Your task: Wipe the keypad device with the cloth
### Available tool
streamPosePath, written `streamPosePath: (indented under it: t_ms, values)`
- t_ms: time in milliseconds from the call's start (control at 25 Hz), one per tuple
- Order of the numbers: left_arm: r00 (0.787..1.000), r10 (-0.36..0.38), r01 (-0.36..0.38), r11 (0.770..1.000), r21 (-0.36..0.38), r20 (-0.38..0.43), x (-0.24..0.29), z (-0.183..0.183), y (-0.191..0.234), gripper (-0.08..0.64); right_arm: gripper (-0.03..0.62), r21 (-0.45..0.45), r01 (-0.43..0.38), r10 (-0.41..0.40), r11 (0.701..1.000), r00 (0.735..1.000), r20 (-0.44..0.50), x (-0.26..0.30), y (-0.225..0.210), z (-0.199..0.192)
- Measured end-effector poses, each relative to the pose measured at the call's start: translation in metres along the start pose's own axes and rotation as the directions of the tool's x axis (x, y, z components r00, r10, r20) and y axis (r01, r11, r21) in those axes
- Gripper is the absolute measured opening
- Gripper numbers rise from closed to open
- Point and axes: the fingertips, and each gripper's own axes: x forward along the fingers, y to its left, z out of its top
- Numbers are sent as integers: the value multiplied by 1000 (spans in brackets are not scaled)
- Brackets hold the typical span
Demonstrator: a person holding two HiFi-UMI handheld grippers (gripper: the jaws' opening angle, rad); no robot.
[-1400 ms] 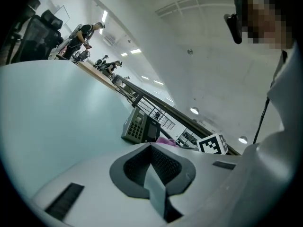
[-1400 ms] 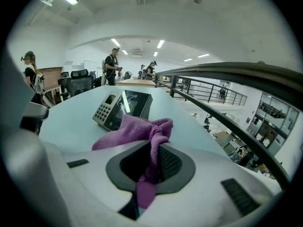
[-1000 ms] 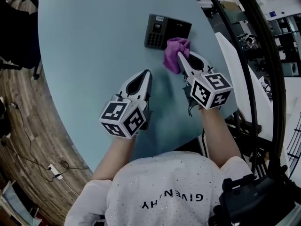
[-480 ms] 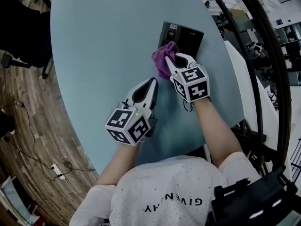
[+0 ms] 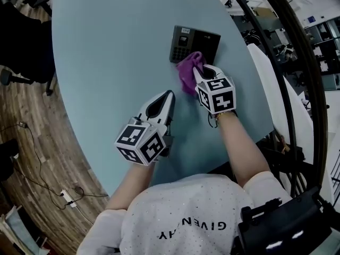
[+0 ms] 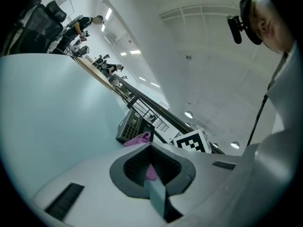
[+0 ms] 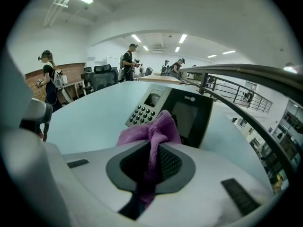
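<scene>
The dark keypad device [image 5: 194,43] lies on the pale blue round table [image 5: 106,57], with number keys and a small screen at its left end [image 7: 143,110]. My right gripper [image 5: 201,69] is shut on a purple cloth [image 5: 187,73], which bunches out past the jaws [image 7: 156,131] and rests against the device's near edge. My left gripper [image 5: 166,96] hovers over bare table nearer to me and to the left, jaws closed with nothing between them [image 6: 150,148]. From it, the device [image 6: 134,126] and the cloth [image 6: 138,138] show ahead.
The table's curved edge drops to a wooden floor [image 5: 26,142] on the left, with cables there. A black railing [image 5: 276,62] and desks run along the right. Office chairs [image 5: 21,31] stand at the far left. Several people stand in the background [image 7: 128,60].
My right gripper with the cloth has slid from the device's right end toward its left over the keypad, then drawn back a little toward me. The left gripper stayed almost still.
</scene>
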Motion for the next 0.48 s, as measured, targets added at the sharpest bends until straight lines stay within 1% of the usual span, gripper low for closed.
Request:
streamPosePath:
  t_ms: [200, 480]
  values:
    - [1000, -9, 9, 1000, 7, -15, 4, -3, -5, 5, 26, 74, 29, -28, 997, 1000, -7, -8, -19, -11]
    - [998, -27, 28, 1000, 10, -49, 12, -10, -15, 5, 26, 137, 86, -85, 987, 996, -17, -23, -45, -21]
